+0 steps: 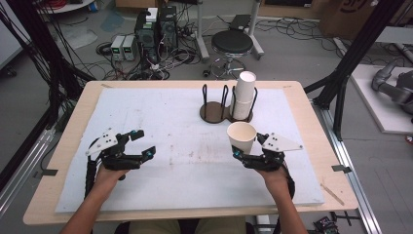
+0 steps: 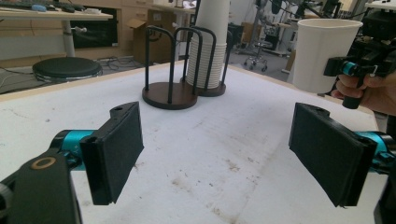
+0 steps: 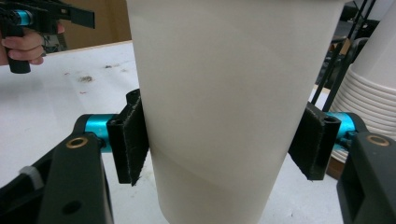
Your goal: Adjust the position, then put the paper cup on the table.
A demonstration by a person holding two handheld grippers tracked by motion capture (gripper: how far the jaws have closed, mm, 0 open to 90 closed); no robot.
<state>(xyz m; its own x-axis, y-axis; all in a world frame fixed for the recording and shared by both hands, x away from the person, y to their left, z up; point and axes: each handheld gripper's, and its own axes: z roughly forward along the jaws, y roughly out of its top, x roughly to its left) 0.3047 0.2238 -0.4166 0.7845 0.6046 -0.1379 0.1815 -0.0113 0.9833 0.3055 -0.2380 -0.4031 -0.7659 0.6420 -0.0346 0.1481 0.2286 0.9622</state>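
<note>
Right gripper point(image 1: 249, 157) clamps one paper cup point(image 1: 241, 137) by its lower wall, pads pressed on both sides; cup upright, mouth up, lifted clear of the table point(image 1: 185, 161). In the right gripper view the cup point(image 3: 219, 107) stands between the two pads, one pad point(image 3: 133, 140) flat against its side.

Left gripper point(image 1: 135, 145) jaws wide apart, nothing between them, hovering low over the mat, well to the left of the right gripper. In its own view the pads point(image 2: 116, 151) face each other across bare table, the held cup point(image 2: 322, 53) up and to the right.

Ahead of the right gripper, near: the stack point(image 1: 243, 96) of cups in the right bay of the holder point(image 1: 214, 114). Left bay of holder empty.

Judgement: one cup is out and in hand, so the pick looks done. Left to do: set it down somewhere, perhaps the empty bay or the mat; the left gripper has no part yet.
</note>
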